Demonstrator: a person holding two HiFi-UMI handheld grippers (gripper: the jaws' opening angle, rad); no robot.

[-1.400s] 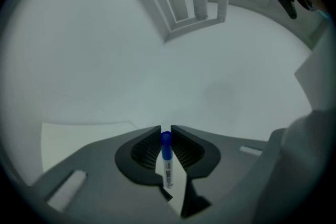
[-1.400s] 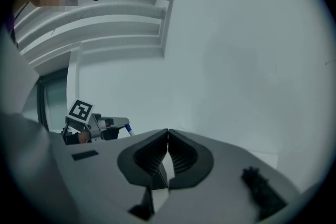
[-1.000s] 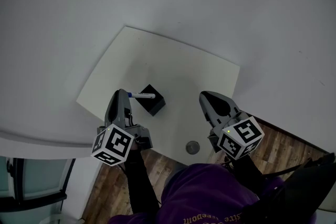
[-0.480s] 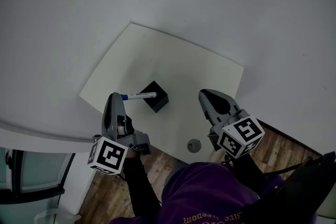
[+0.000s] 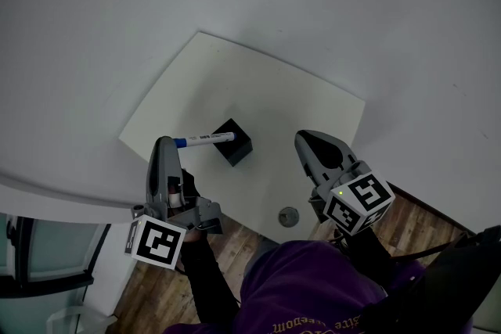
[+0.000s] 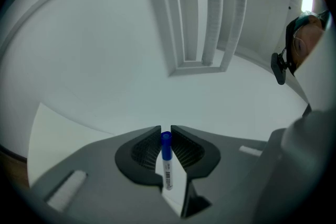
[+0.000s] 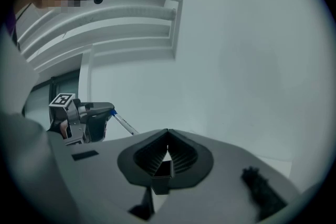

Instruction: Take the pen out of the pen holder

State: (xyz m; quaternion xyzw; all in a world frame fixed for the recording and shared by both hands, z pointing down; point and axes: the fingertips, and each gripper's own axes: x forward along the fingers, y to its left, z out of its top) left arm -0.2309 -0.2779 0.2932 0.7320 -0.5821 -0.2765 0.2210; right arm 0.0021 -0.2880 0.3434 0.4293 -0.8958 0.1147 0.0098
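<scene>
A white pen with a blue cap [image 5: 202,139] is pinched at its cap end in my left gripper [image 5: 165,143], which is shut on it. The pen reaches right, over the top of the black cube-shaped pen holder [image 5: 234,143] on the white table [image 5: 305,102]. In the left gripper view the pen [image 6: 167,165] stands between the jaws of the left gripper [image 6: 166,131], its lower end hidden. My right gripper [image 5: 302,139] hovers to the right of the holder, shut and empty. In the right gripper view, the right gripper [image 7: 168,132] closes over the holder [image 7: 163,170], and the pen [image 7: 124,123] slants down.
A small round metal disc [image 5: 289,217] sits by the table's near edge. White walls surround the table, and wooden floor [image 5: 407,219] shows below it. A white railing [image 7: 121,18] runs behind.
My left gripper has drawn back toward the table's near-left edge and risen, taking the pen with it; more of the pen shows outside the holder. The right gripper has stayed put.
</scene>
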